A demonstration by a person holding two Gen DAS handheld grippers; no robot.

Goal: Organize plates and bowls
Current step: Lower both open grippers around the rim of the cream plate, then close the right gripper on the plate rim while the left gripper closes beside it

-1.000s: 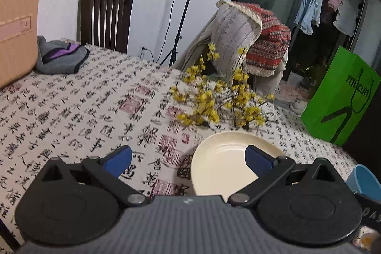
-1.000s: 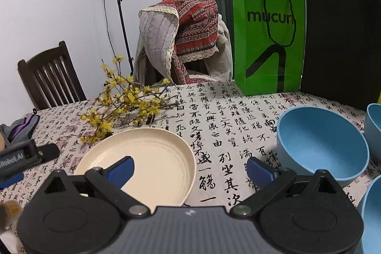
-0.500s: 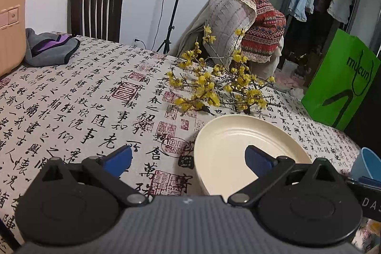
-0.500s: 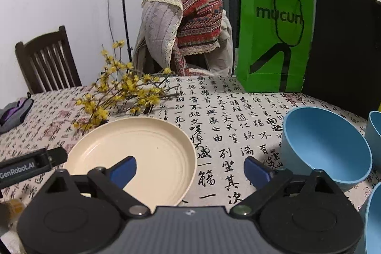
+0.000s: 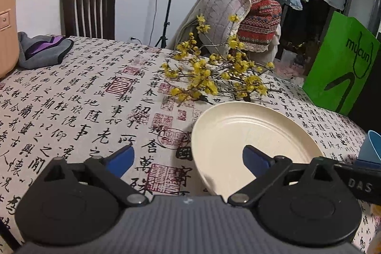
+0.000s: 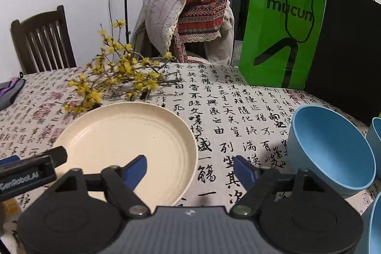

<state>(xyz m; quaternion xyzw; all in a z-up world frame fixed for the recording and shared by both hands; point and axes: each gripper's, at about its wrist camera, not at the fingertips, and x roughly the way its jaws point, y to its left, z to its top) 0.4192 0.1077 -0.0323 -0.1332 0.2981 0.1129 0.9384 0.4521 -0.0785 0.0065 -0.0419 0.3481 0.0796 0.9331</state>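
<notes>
The table [image 5: 71, 97] under its calligraphy cloth fills most of the room, with a green paper bag [image 6: 281, 35] standing at its far right edge and a spray of yellow blossoms [image 6: 112, 82] lying toward the far left. The cream plate [image 6: 123, 135] sits near the middle, just in front of the flowers. To its right stands a blue bowl [image 6: 331, 149], well apart from it (more blue rims peek in at the right edge).

The right gripper [image 6: 189, 169] straddles the plate's near right rim, its jaws closing but not yet pressing on it. The left gripper [image 5: 188, 158] spans the plate's near left rim, jaws wide and only starting to close.

To grip well, I'd say each lower finger should slide under the rim before the pads pinch, both sides level, so the plate lifts flat.
</notes>
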